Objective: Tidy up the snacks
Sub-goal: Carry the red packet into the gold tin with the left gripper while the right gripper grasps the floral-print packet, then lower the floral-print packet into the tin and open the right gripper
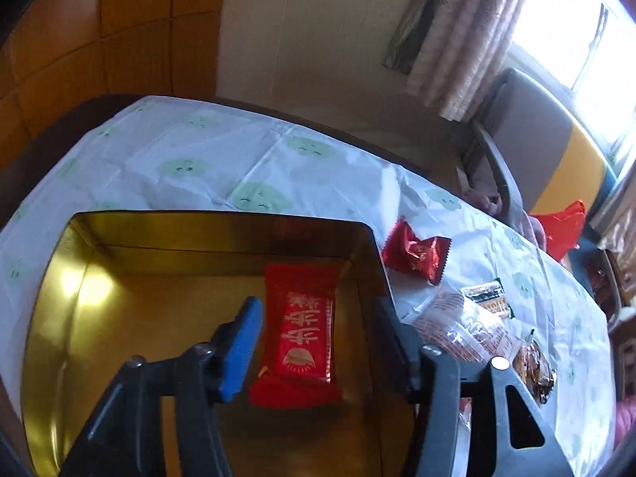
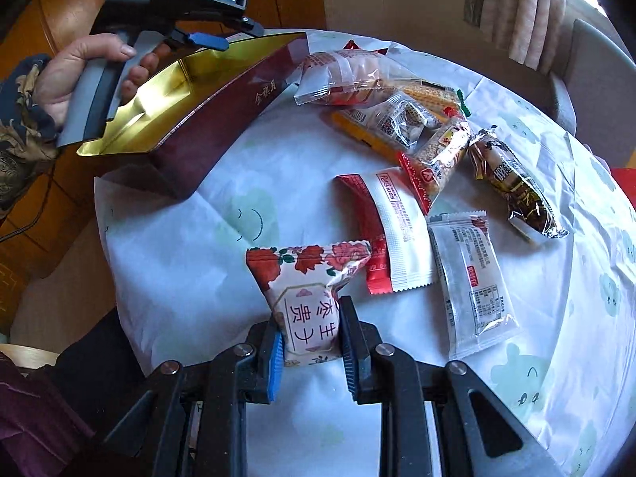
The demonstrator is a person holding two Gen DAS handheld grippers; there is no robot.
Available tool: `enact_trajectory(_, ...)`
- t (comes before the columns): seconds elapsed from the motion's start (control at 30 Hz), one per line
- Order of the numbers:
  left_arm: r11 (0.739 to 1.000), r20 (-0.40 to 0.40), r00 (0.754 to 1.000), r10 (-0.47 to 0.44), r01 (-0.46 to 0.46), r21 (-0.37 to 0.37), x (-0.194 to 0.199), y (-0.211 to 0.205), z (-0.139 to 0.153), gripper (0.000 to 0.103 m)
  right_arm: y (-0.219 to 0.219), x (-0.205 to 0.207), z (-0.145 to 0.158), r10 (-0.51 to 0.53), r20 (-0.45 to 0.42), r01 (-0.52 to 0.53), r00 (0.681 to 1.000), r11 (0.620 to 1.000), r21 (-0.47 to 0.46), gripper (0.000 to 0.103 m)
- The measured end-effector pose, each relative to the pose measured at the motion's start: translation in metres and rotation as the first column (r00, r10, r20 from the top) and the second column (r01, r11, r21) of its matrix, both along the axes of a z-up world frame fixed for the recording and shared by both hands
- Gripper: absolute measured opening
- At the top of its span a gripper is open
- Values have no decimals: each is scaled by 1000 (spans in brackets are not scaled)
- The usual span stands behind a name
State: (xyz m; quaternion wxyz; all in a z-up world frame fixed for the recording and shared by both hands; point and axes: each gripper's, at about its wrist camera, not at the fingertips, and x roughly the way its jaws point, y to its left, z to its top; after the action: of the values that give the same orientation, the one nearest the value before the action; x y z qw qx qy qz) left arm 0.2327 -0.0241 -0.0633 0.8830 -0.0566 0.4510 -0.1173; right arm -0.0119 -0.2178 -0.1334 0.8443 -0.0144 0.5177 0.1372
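Note:
A box lined in gold (image 1: 222, 218) with maroon outer walls (image 2: 222, 119) stands on the table at the left. Inside it lies a red snack packet (image 1: 298, 330) with gold print. My left gripper (image 1: 318, 338) hangs over the box, open, its pads on either side of that packet and apart from it; the right wrist view shows the same gripper (image 2: 206, 39) above the box rim. My right gripper (image 2: 310, 342) is shut on a floral white-and-red packet (image 2: 310, 302) near the table's front edge.
Several loose snacks lie right of the box: a small red packet (image 1: 415, 256), a clear-wrapped cake (image 2: 349, 75), a red-and-white packet (image 2: 393, 234), a white packet (image 2: 473, 282), a dark gold one (image 2: 516, 194). A hand (image 2: 79, 75) holds the left gripper. A chair (image 1: 528, 139) stands beyond the table.

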Motion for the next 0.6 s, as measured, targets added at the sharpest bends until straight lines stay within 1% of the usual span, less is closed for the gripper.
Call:
enact_trajectory(0.07, 1000, 18, 1000, -2, 2, -13, -15, 1, 5, 63, 0, -2, 1, -9, 4, 9, 1000, 1000, -5, 25)
enact_trajectory(0.1, 1000, 31, 1000, 6, -6, -6, -24, 3, 9, 64, 1, -2, 1, -12, 6, 12, 1000, 1000, -9, 25)
enact_trajectory(0.17, 999, 54, 998, 17, -18, 27, -45, 5, 14, 72, 2, -2, 2, -17, 9, 18, 1000, 1000, -19, 24)
enact_trajectory(0.23, 998, 107, 994, 20, -27, 61, -74, 9, 24, 75, 3, -1, 5, -35, 12, 35, 999, 999, -23, 24)
enact_trajectory(0.27, 996, 132, 991, 18, -29, 79, -86, 10, 28, 78, 3, 0, 8, -43, 18, 44, 999, 999, -24, 24)
enact_trajectory(0.37, 992, 205, 978, 41, -64, 107, -119, 17, 39, 88, 5, 5, 23, -69, 52, 68, 996, 998, 15, 24)
enact_trajectory(0.4, 991, 216, 975, 46, -71, 109, -126, 20, 41, 89, 6, 8, 28, -76, 63, 75, 995, 997, 30, 24)
enact_trajectory(0.47, 989, 236, 969, 68, -96, 111, -139, 26, 44, 95, 9, 15, 38, -86, 74, 82, 994, 995, 64, 24)
enact_trajectory(0.6, 989, 244, 966, 86, -113, 100, -156, 39, 46, 96, 22, 37, 57, -97, 85, 85, 992, 988, 133, 24)
